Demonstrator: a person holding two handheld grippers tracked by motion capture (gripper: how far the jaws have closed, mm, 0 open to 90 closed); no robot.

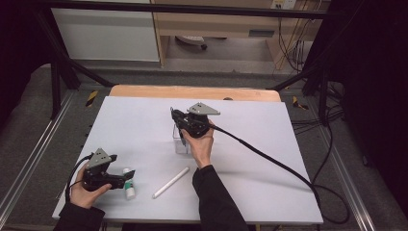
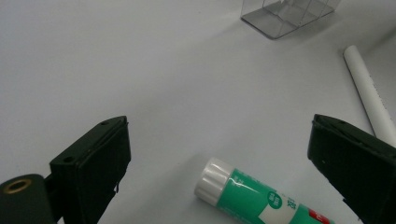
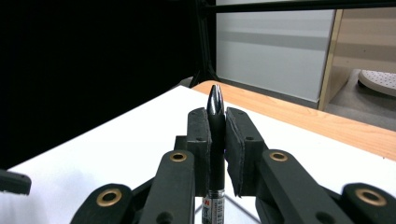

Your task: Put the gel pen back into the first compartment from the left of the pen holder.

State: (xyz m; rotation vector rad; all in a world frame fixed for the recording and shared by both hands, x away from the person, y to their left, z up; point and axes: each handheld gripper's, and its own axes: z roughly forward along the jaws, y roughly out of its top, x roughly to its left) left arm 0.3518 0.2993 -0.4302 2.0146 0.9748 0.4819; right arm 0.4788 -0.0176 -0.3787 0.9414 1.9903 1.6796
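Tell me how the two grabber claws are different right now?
The left gripper is open, jaws wide apart around a glue stick lying on the table; the right gripper is shut on a black pen, held upright. The left is low, the right raised over a clear box. Both are black.

Print on the glue stick (image 2: pixel 261 198) and black pen (image 3: pixel 215 140); none legible.

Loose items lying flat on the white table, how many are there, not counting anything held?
2. A green glue stick lies between the open left gripper jaws near the front left. A white tube lies just right of it. The clear container stands upright instead.
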